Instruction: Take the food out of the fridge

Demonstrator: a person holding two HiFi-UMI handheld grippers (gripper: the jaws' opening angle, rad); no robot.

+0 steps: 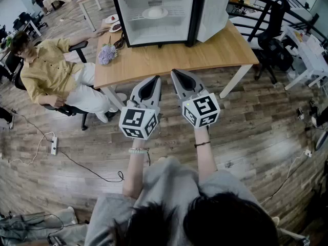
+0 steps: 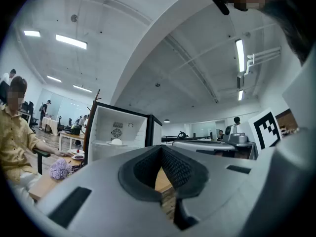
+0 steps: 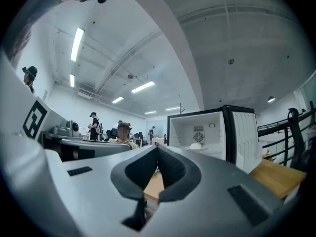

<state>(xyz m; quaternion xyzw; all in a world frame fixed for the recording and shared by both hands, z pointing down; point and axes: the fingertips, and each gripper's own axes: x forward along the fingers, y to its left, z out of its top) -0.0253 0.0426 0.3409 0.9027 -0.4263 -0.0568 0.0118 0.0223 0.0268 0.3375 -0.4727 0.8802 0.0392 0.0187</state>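
A small white fridge (image 1: 154, 14) stands open on the wooden table (image 1: 205, 53), its door (image 1: 215, 9) swung to the right. On its shelf sits a white plate with a pale mound of food (image 1: 155, 13), also seen as the plate (image 2: 116, 141) in the left gripper view and the plate (image 3: 196, 146) in the right gripper view. My left gripper (image 1: 155, 79) and right gripper (image 1: 176, 73) are held side by side over the floor, short of the table's near edge, pointing at the fridge. Both are shut with nothing between the jaws.
A person in a yellow shirt (image 1: 46, 70) sits on a chair left of the table. Purple flowers (image 1: 107, 54) and two small plates (image 1: 114, 23) lie on the table's left end. A power strip (image 1: 53, 145) and cable lie on the floor. A black chair (image 1: 274, 40) stands at right.
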